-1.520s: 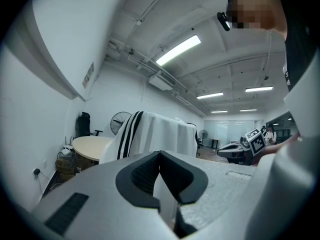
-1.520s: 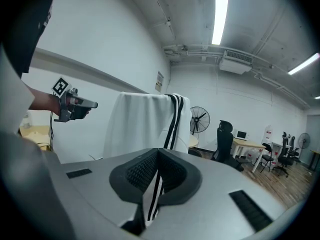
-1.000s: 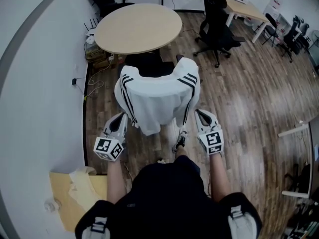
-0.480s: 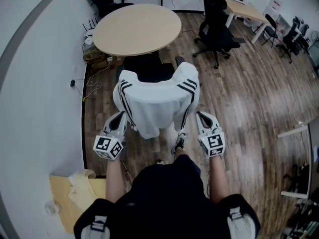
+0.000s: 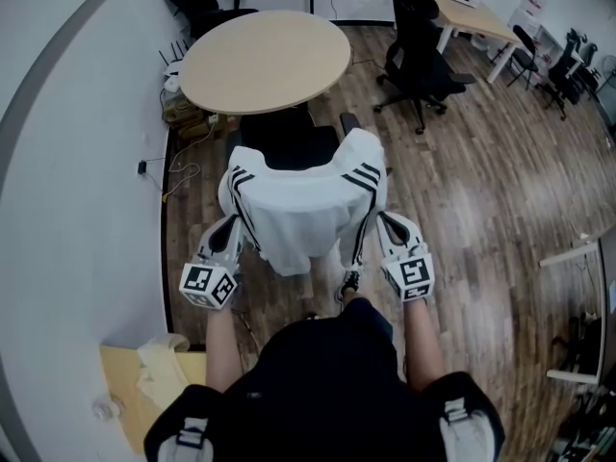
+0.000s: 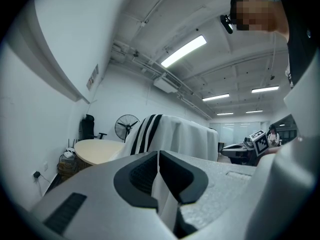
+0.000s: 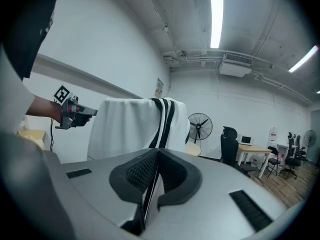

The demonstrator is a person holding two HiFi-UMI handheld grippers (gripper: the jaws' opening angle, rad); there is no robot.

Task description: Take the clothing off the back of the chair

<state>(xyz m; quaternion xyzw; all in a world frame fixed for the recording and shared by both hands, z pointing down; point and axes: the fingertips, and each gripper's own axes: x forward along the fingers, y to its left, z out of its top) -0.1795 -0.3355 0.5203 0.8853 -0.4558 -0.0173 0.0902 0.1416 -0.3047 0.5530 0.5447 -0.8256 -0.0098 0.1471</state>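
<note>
The left tongs (image 5: 231, 227) and the right tongs (image 5: 377, 221) are both out in front of the person, one on each side of a black office chair (image 5: 289, 144); a white top (image 5: 303, 200) with black stripes down its sleeves is draped over the back of that chair, its hem hanging on the person's side. In the left gripper view the tongs are clamped together on a fold of the white cloth, which runs down between the pads; in the right gripper view the tongs are likewise closed on the cloth, with a black stripe showing in the pinch. Each pair grips the top low at its own side edge. The chair faces a round surface (image 5: 265, 56) of pale wood just beyond it; a standing fan (image 6: 126, 126) stands farther back by the wall; the floor (image 5: 472, 191) is dark wooden planks.
</note>
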